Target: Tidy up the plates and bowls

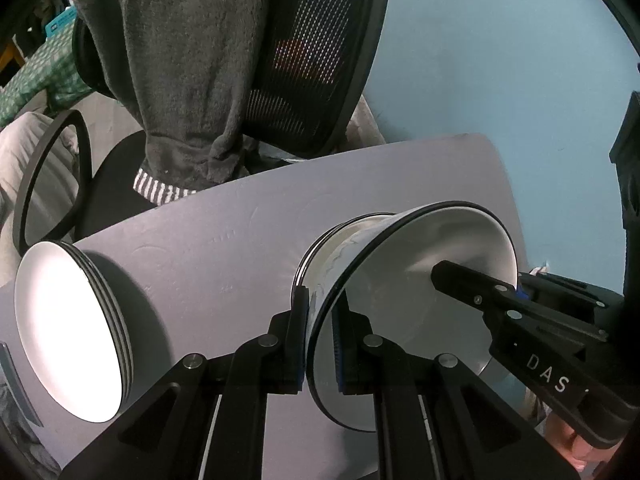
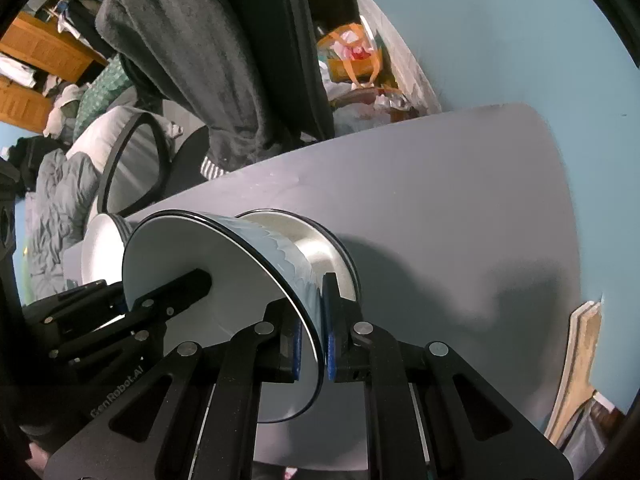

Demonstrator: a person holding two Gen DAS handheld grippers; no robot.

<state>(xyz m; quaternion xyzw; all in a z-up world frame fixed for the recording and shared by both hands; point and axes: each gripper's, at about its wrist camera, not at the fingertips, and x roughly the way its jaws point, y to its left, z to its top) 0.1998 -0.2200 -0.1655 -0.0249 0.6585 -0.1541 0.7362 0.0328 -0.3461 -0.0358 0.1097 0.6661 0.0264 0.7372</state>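
Both hand-held grippers (image 1: 320, 344) (image 2: 312, 344) clamp bowl (image 1: 400, 312) rim; plate stack (image 1: 68, 332) fully visible left cam only.

Bare table beyond the bowls; a chair crowded its far edge

Open grey table (image 1: 224, 248) lay between the plate stack (image 1: 72, 332) and the nested bowls (image 1: 400, 280), and past them. Behind it, the chair (image 1: 320, 60) and draped grey towel (image 1: 184, 72) blocked passage.

Dim, sharp — fisheye-warped edges, plates (image 1: 68, 328) glaring.
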